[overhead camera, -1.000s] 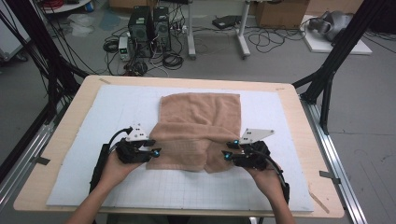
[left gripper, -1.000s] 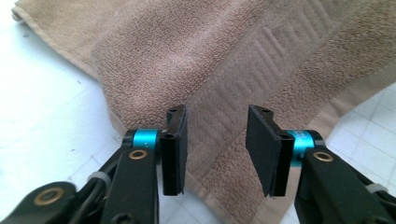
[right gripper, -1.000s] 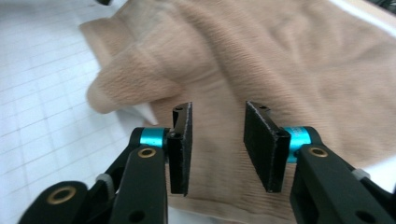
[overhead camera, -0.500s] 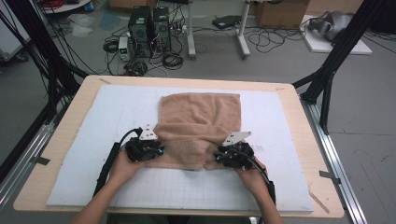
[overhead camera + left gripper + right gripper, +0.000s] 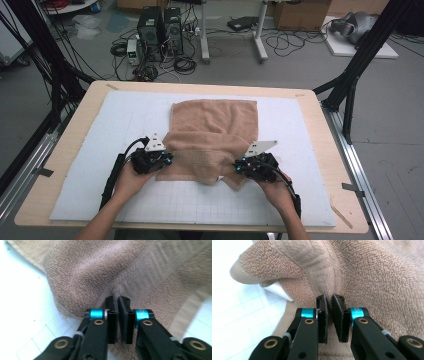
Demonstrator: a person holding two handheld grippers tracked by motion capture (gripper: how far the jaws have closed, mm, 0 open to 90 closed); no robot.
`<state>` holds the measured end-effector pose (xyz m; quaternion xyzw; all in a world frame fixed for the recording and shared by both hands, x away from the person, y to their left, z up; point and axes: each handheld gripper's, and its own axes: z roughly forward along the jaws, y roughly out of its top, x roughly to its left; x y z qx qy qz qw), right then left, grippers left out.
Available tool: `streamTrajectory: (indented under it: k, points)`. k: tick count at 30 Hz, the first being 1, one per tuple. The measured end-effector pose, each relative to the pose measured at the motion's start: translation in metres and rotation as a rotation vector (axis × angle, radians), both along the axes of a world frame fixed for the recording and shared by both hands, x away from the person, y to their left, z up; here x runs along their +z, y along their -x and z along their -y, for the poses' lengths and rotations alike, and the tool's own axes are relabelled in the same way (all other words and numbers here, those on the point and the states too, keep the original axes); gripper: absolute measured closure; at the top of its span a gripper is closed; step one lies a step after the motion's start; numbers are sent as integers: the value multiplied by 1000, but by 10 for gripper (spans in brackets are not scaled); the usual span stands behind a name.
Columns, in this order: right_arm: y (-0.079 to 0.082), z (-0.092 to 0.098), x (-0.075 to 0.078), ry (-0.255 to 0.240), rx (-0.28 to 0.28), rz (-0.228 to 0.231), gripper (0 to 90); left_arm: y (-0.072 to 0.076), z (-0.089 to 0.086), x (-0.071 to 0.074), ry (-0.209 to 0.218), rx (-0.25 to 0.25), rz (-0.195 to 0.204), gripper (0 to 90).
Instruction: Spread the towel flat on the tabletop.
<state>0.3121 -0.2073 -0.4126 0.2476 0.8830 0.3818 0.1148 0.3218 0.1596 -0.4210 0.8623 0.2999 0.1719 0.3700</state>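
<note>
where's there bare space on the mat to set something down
Free: the white mat left of the brown towel, the strip right of it toward the table's right edge, and the front strip between the forearms. Crowded: the towel's near corners, pinched by the left gripper and right gripper.

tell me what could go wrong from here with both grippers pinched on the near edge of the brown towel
1. The left gripper and right gripper have just closed on thin folds of the towel; such small bites might slip out when lifted.
2. The near edge is bunched, with a corner hanging loose beside the right gripper, so a fold could come out crooked.
3. Uneven pulling may drag the towel across the white mat.
</note>
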Motion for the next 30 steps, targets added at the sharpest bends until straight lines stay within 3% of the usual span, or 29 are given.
streamTrajectory:
  k: [11, 18, 24, 30]
  points:
    - [32, 18, 33, -68, 35, 42, 851, 36, -16, 30, 46, -35, 84, 866]
    - [58, 15, 48, -53, 80, 86, 856, 62, -23, 42, 57, -55, 131, 867]
    - [82, 22, 58, -106, 109, 82, 856, 97, -28, 62, 58, -105, 175, 869]
    - [112, 23, 73, -106, 131, 119, 828, 135, -33, 71, 79, -142, 198, 854]
